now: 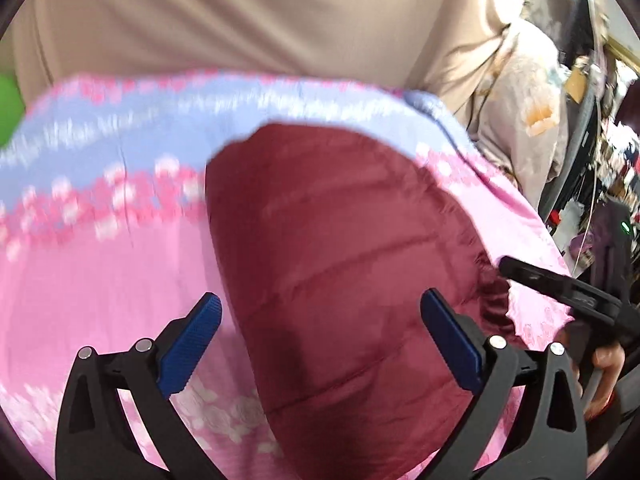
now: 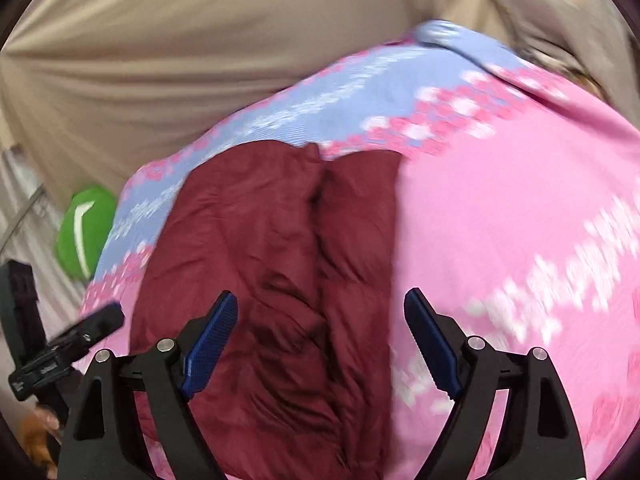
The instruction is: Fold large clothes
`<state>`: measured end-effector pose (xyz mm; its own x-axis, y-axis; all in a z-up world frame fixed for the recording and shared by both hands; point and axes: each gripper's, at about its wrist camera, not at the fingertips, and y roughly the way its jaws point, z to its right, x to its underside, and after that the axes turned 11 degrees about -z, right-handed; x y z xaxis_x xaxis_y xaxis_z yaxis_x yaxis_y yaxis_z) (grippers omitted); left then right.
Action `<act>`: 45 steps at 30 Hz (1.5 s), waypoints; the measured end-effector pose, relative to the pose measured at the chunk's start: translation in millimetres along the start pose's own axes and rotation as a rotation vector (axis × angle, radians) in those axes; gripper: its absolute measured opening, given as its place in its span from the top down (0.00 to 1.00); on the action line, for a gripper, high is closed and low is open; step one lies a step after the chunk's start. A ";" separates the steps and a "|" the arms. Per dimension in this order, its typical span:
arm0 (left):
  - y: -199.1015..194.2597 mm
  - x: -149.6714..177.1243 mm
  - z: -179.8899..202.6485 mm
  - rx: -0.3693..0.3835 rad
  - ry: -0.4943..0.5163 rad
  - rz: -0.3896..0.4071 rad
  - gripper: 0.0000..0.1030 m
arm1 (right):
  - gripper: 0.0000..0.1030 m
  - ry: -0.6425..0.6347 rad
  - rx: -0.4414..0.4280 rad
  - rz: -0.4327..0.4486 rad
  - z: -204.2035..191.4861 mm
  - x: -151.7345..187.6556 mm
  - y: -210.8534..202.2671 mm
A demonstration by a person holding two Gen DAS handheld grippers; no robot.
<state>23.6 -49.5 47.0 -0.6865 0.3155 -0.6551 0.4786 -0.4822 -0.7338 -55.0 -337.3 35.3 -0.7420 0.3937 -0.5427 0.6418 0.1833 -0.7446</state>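
Observation:
A dark red quilted garment (image 1: 340, 240) lies on a pink and lilac flowered cover (image 1: 100, 240). In the right wrist view the same garment (image 2: 260, 248) looks folded lengthwise, with a crease running down its middle. My left gripper (image 1: 320, 312) hangs over its near part, jaws wide and open, nothing between the blue pads (image 1: 192, 344). My right gripper (image 2: 320, 308) is above the garment's near end, also open and empty. The other gripper shows at the edge of each view: the right one (image 1: 560, 292) beside the garment, the left one (image 2: 72, 344) at the far left.
A beige sheet (image 1: 260, 20) covers the surface beyond the flowered cover (image 2: 520, 208). A green object (image 2: 86, 232) lies off the cover's left edge. Cluttered furniture and cables (image 1: 592, 152) stand to the right. A hand (image 1: 608, 364) grips the right tool.

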 end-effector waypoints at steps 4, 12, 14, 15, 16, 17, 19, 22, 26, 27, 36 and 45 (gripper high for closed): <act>-6.4 -7.7 11.1 -0.015 0.031 0.021 0.06 | 0.79 -0.026 -0.012 -0.093 -9.2 -24.3 42.1; 2.8 0.9 25.2 -0.106 0.083 -0.002 0.06 | 0.98 -0.032 -0.002 0.075 -7.2 -25.2 0.5; 29.5 5.1 28.9 -0.140 0.105 -0.071 0.11 | 0.98 0.044 0.031 -0.076 21.3 -19.4 48.4; 38.8 6.7 28.4 -0.125 0.101 -0.094 0.11 | 0.98 0.063 0.021 -0.089 29.3 -15.3 58.7; 48.5 7.5 26.1 -0.104 0.081 -0.121 0.11 | 0.98 0.066 0.039 -0.090 30.8 -14.2 58.6; 52.9 7.0 24.0 -0.094 0.068 -0.138 0.11 | 0.97 0.058 0.053 -0.095 28.8 -15.8 56.3; 53.8 5.8 21.8 -0.082 0.050 -0.153 0.11 | 0.96 0.033 0.083 -0.091 21.6 -19.5 41.4; 33.1 -0.3 20.4 -0.083 0.065 -0.103 0.12 | 0.94 0.061 0.037 -0.022 33.7 -25.0 10.0; 13.5 -24.2 16.3 -0.104 0.065 -0.023 0.09 | 0.94 0.153 0.107 0.014 73.6 -54.5 -0.5; 15.2 -29.6 13.4 -0.117 0.061 -0.015 0.09 | 0.95 0.168 0.097 -0.017 83.2 -63.2 9.2; 62.8 -51.4 -0.4 -0.070 0.027 -0.100 0.08 | 0.98 -0.128 -0.004 -0.118 3.2 -99.7 91.0; 93.1 -44.3 23.7 -0.147 0.104 -0.100 0.04 | 0.95 -0.046 0.106 -0.116 16.8 -98.3 81.4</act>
<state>85.6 -127.7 12.0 -0.6779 0.4427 -0.5870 0.4907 -0.3221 -0.8096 66.9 -376.2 21.5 -0.8195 0.3334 -0.4660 0.5292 0.1284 -0.8387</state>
